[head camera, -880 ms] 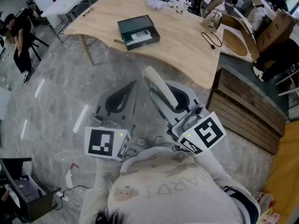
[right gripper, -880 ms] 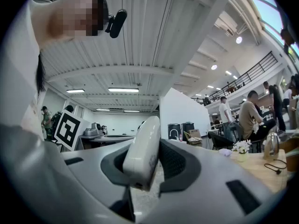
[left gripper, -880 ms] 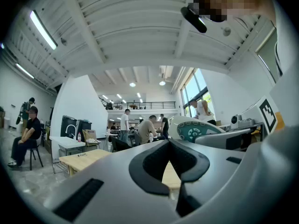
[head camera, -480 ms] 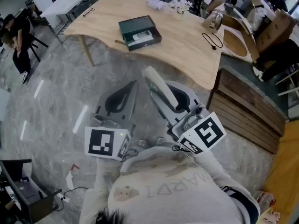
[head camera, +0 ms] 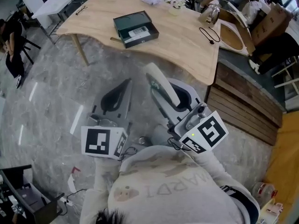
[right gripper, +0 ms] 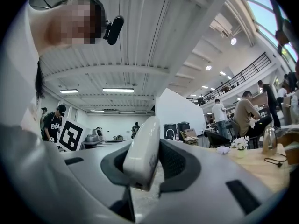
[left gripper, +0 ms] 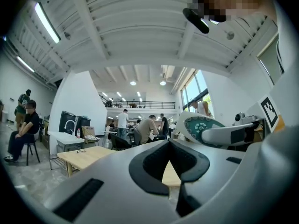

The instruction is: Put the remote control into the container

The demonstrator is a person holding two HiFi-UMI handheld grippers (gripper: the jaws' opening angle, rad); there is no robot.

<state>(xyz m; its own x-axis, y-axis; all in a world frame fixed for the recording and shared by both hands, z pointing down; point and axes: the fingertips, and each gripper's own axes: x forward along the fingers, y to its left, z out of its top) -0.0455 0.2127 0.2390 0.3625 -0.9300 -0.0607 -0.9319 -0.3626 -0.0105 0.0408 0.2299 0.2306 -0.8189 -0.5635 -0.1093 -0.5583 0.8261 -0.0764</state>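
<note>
**A:** How many tongs have you got in view?

**B:** I count 2: the left tongs [head camera: 119, 94] and the right tongs [head camera: 174, 93]. There are 2 marker cubes as well, the left cube [head camera: 100, 142] and the right cube [head camera: 208, 134].

**A:** And the task pieces?

**B:** I see 1 remote control [head camera: 161, 83] and 1 container [head camera: 134, 29].

**A:** How many surfaces?

**B:** 2: 1 wooden surface [head camera: 182, 45] and 1 white surface [head camera: 51, 1]. I also count 1 black cable [head camera: 208, 34].

**A:** Any people?

**B:** 1 seated person [head camera: 11, 45] in the head view. The gripper views show more, but they're too small for me to count.

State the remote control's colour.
White; the remote control shows best in the right gripper view.
</note>
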